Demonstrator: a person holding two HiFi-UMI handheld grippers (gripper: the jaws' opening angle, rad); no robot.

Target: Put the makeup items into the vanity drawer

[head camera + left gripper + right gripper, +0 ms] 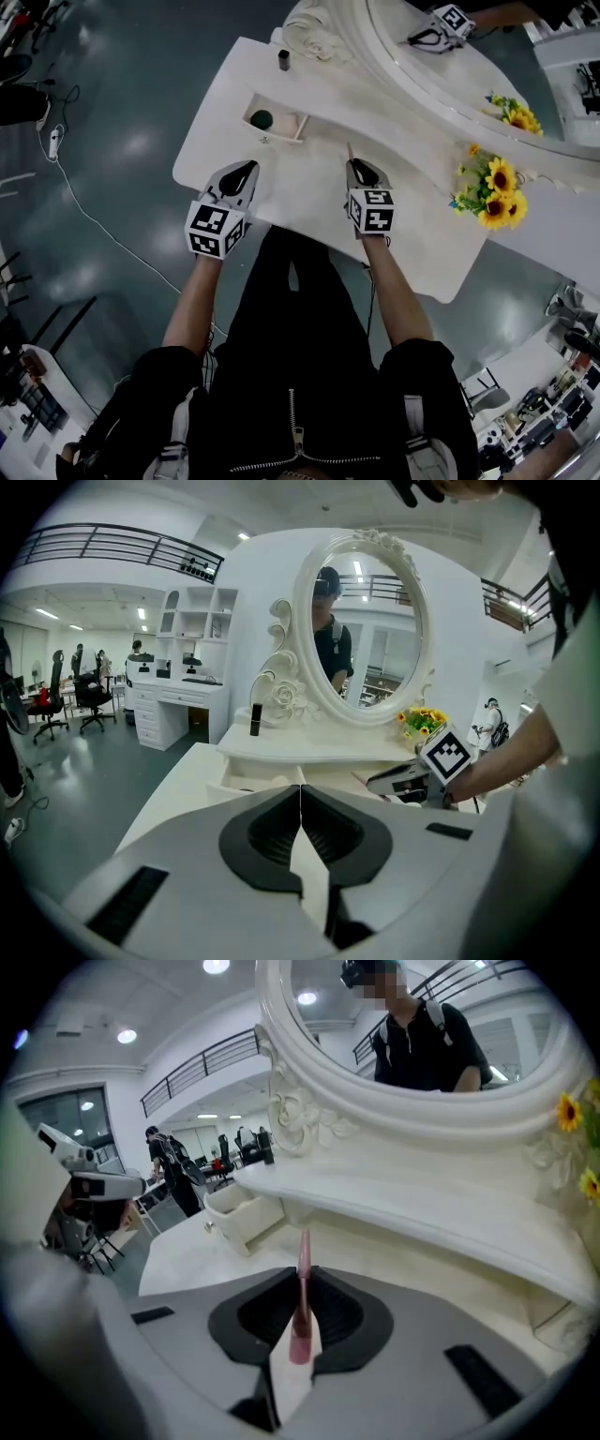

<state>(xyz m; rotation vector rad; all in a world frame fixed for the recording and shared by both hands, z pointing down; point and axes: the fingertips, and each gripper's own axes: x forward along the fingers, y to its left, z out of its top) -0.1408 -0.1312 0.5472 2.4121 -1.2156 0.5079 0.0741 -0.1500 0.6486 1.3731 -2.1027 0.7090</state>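
- My right gripper (302, 1277) clamps a thin pink stick (303, 1246); the open drawer (244, 1224) lies ahead-left of it, not yet reached.
- My left gripper (300, 794): closed, empty.
- Green round item (262, 119) already in drawer; black lipstick (283, 59) far ahead, not yet stowed.

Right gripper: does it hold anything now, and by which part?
Yes. The right gripper is shut on a thin pink stick, clamped along its thicker half; the thin tip sticks out ahead.

Blk zip jacket (300, 412); grey hand-held grippers (250, 169) (355, 165), b&w marker cubes (216, 230) (372, 211)
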